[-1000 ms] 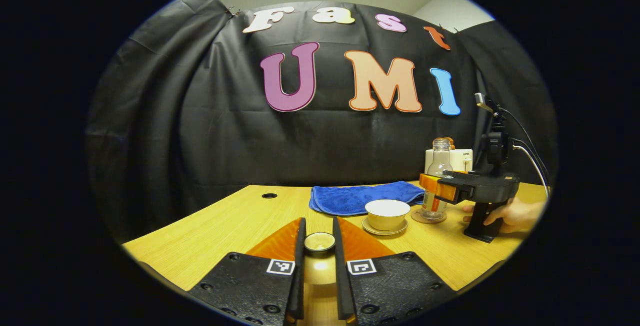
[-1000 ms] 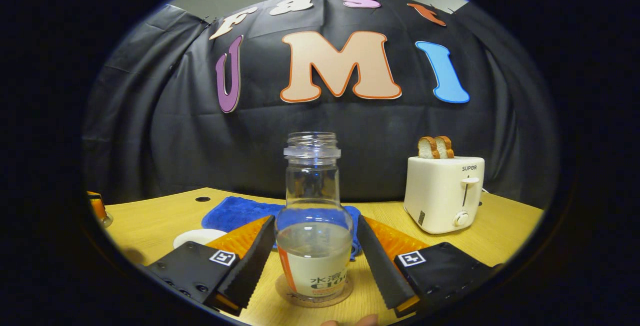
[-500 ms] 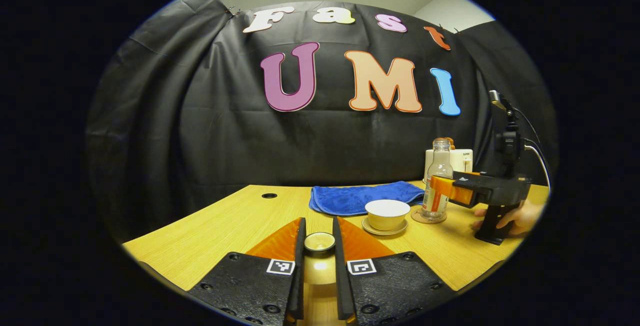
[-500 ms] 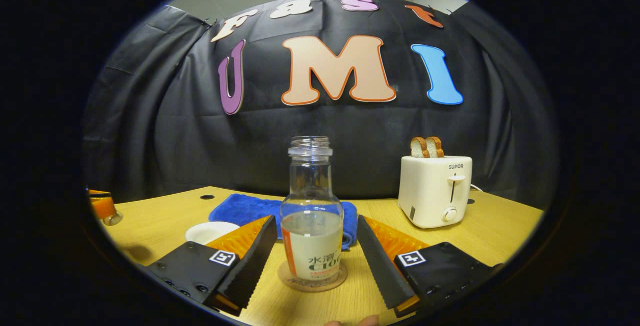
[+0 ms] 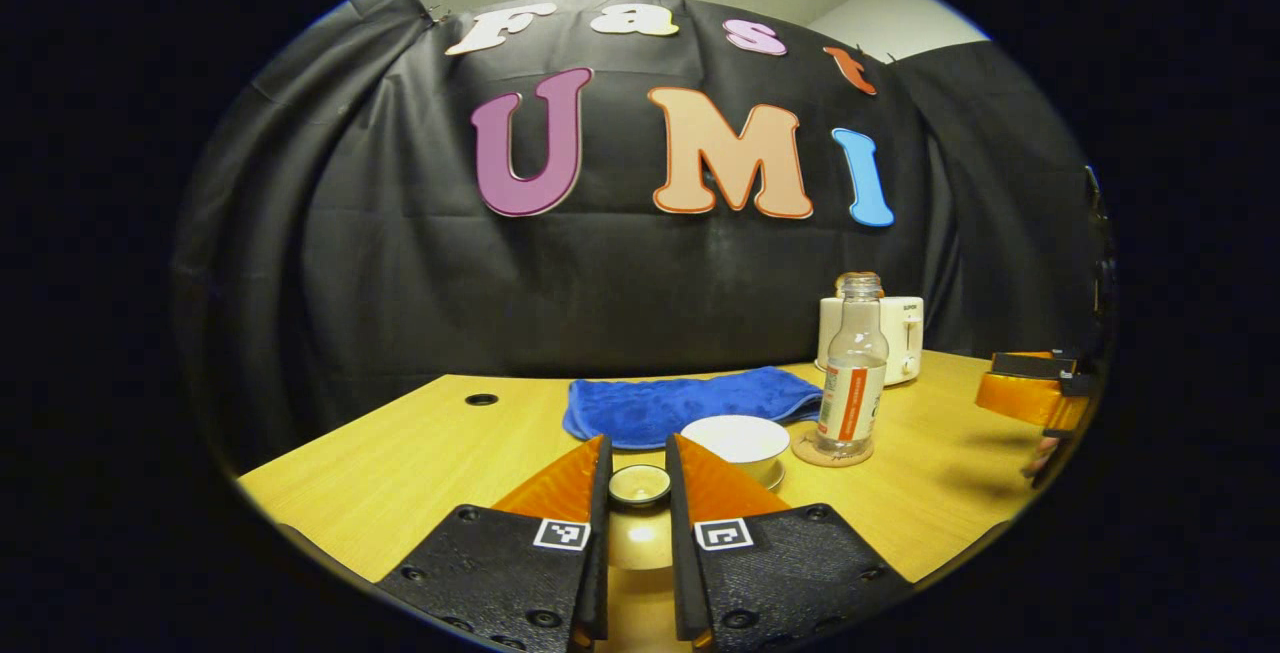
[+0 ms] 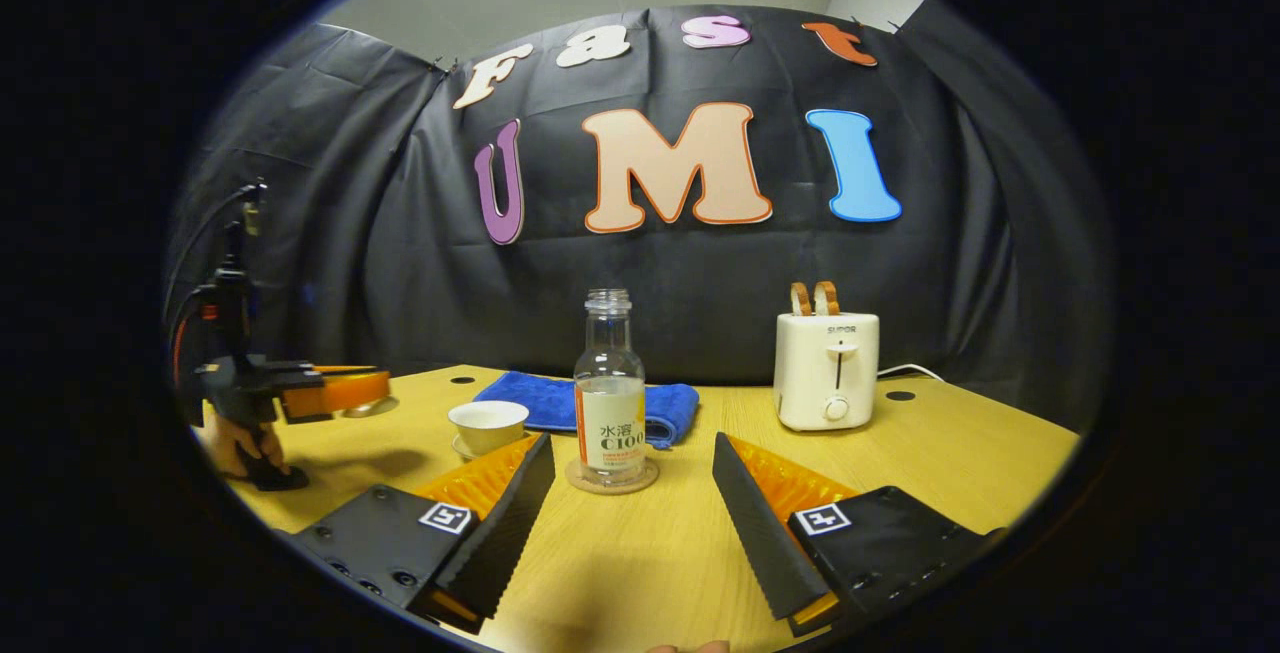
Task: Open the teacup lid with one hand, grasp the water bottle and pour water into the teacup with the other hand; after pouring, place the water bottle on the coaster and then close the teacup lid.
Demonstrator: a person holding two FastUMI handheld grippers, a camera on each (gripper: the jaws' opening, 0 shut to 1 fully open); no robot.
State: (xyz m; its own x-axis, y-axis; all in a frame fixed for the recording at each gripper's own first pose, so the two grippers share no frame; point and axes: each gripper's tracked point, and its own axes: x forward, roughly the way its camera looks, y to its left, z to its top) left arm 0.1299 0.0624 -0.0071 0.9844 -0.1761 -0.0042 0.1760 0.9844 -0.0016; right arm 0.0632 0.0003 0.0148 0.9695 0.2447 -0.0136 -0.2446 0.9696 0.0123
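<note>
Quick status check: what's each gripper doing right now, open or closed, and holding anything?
Left gripper: shut on the teacup lid, held above the table.
Right gripper: open, holding nothing; the water bottle stands apart on the coaster.

Wood-grain worktop (image 6: 930, 433) carries blue towel (image 6: 545, 401) at back, saucer (image 6: 462, 450) under the teacup, coaster (image 6: 612, 478) under the bottle, white toaster (image 6: 827, 371) to the right.

Left gripper (image 5: 638, 493): black textured body, screws, square coded markers. Right gripper (image 6: 633, 493): same, serrated finger edges.
</note>
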